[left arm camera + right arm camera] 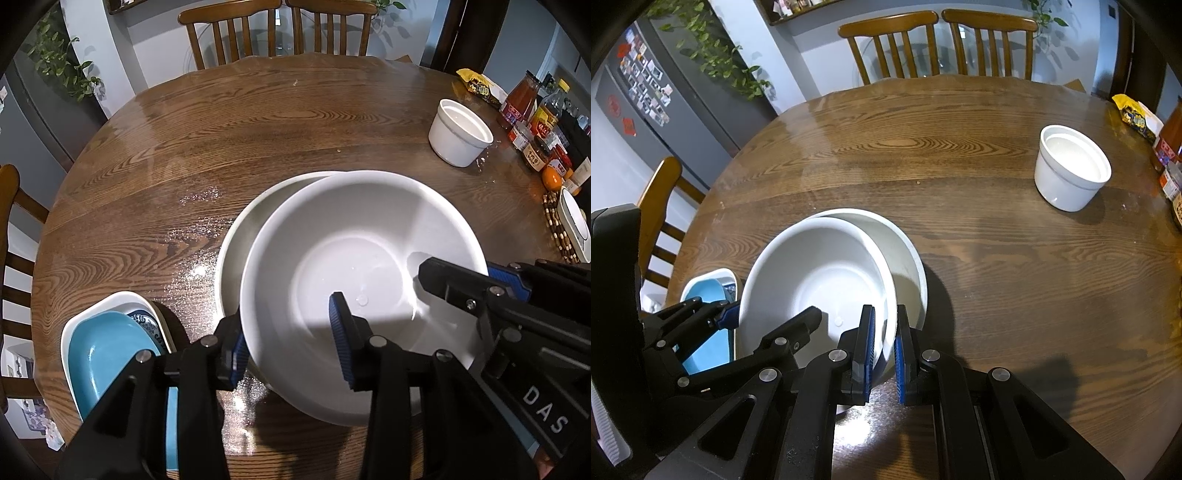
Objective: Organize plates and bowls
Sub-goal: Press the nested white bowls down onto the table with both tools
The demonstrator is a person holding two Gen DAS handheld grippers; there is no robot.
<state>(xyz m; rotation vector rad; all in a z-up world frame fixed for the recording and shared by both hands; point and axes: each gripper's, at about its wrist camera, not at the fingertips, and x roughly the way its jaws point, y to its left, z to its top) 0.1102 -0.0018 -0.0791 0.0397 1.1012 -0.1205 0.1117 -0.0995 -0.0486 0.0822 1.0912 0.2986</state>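
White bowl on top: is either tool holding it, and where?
The right tool clamps the upper white bowl by its near rim. The left tool straddles the opposite rim, not pressing.

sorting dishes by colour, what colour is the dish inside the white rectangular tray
Light blue oblong dish, nested in the white rectangular tray; clearest in the left wrist view.

Left gripper point(291, 332) jaws apart; right gripper point(884, 343) clamped.

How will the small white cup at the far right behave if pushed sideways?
The cup looks glazed, so it is probably stiff and breakable. Its base is narrower than its rim, but it is squat, so it likely slides on the shiny table rather than tips. It appears empty.
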